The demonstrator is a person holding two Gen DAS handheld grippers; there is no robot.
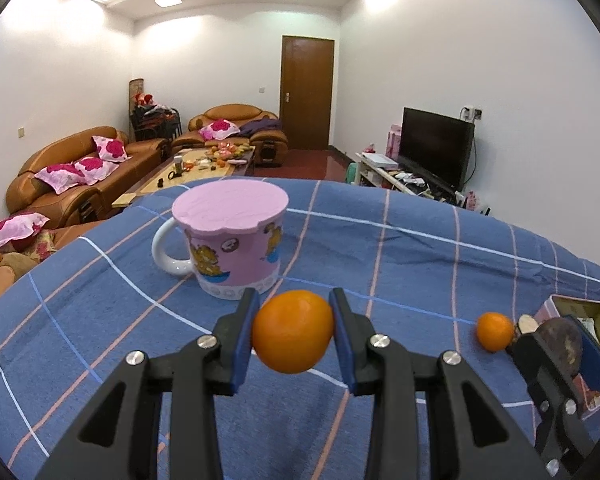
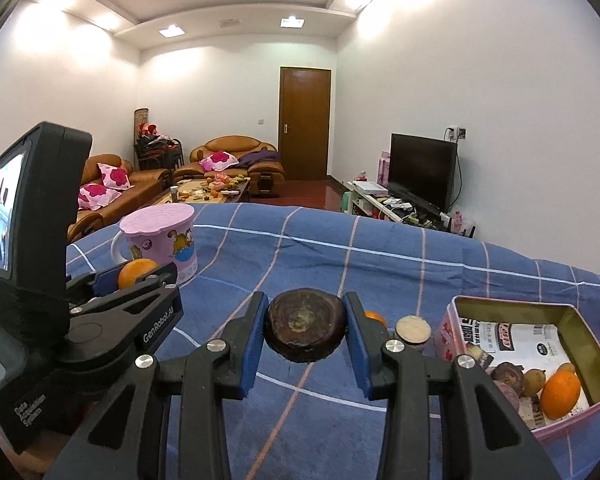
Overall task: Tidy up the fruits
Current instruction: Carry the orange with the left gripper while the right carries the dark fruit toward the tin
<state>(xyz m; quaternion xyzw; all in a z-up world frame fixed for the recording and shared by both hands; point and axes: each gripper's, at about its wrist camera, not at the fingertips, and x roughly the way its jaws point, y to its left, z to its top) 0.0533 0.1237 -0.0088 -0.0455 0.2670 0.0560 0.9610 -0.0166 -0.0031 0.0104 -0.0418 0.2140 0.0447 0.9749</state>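
Note:
My left gripper [image 1: 293, 332] is shut on an orange [image 1: 293, 331], held above the blue checked cloth [image 1: 400, 256]. In the right wrist view the same gripper [image 2: 140, 276] and its orange [image 2: 134, 272] show at the left. My right gripper [image 2: 305, 330] is shut on a dark brown round fruit [image 2: 305, 330]; in the left wrist view this fruit [image 1: 560, 344] appears at the far right. A second small orange [image 1: 495, 331] lies on the cloth and peeks out behind my right finger [image 2: 376, 317]. A pink tin box [image 2: 596, 356] at the right holds an orange [image 2: 560, 395] and several dark fruits.
A pink cartoon mug [image 1: 232, 240] with a pink lid stands on the cloth just beyond the left gripper. A small round pale-topped object [image 2: 413, 330] sits beside the tin. Sofas, a low table, a television and a door lie beyond the cloth's far edge.

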